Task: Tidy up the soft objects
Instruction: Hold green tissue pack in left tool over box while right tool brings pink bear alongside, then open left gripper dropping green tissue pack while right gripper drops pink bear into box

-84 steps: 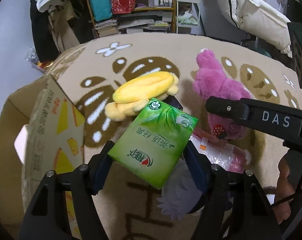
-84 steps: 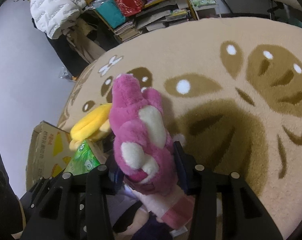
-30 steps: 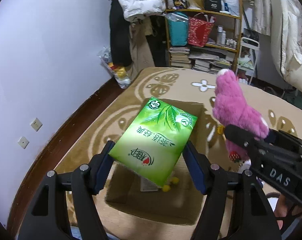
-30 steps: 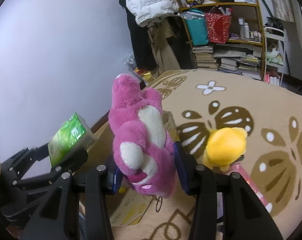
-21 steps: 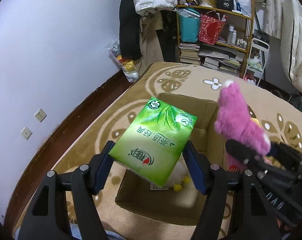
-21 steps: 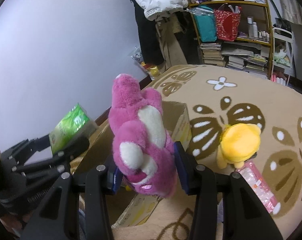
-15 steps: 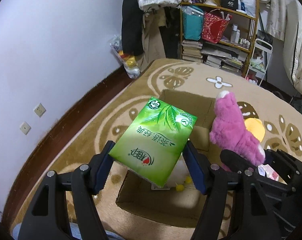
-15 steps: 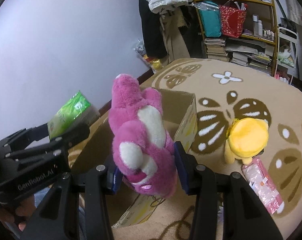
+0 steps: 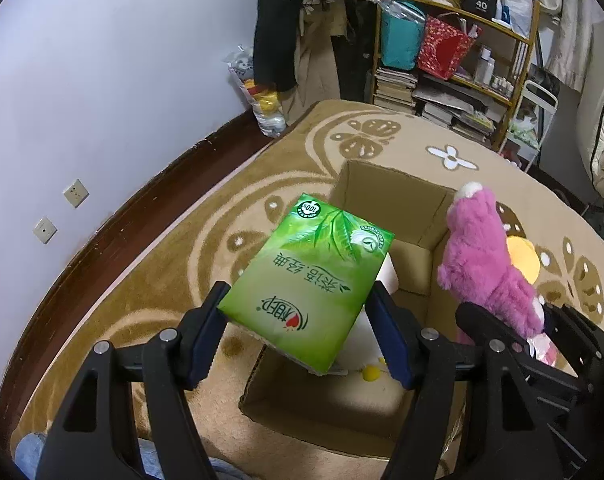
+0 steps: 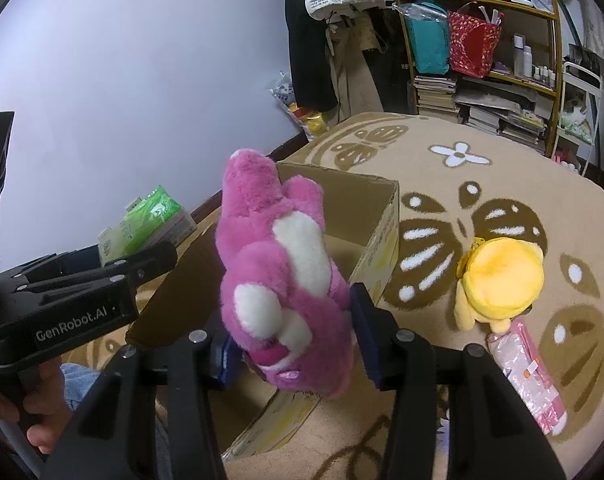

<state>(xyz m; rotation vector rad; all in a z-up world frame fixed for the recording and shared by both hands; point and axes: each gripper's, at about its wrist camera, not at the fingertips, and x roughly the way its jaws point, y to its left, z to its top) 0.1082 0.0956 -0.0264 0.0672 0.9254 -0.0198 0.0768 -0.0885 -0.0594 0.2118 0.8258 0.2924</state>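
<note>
My left gripper (image 9: 298, 338) is shut on a green tissue pack (image 9: 308, 286) and holds it above the near left part of an open cardboard box (image 9: 386, 188). The pack also shows in the right wrist view (image 10: 148, 224). My right gripper (image 10: 294, 346) is shut on a pink plush bear (image 10: 280, 280), held over the box's right wall (image 10: 378, 248). The bear also shows in the left wrist view (image 9: 488, 268). Something white with yellow bits (image 9: 372, 368) lies inside the box.
A yellow plush (image 10: 500, 280) and a pink packet (image 10: 528, 372) lie on the patterned rug (image 10: 482, 168) right of the box. A cluttered shelf (image 10: 498, 60) and hanging clothes stand at the back. The wall (image 9: 102, 80) and its dark skirting run along the left.
Both grippers have carried their loads from the rug over to the box. In the last second the box has come closer under them and the bear has moved lower toward it.
</note>
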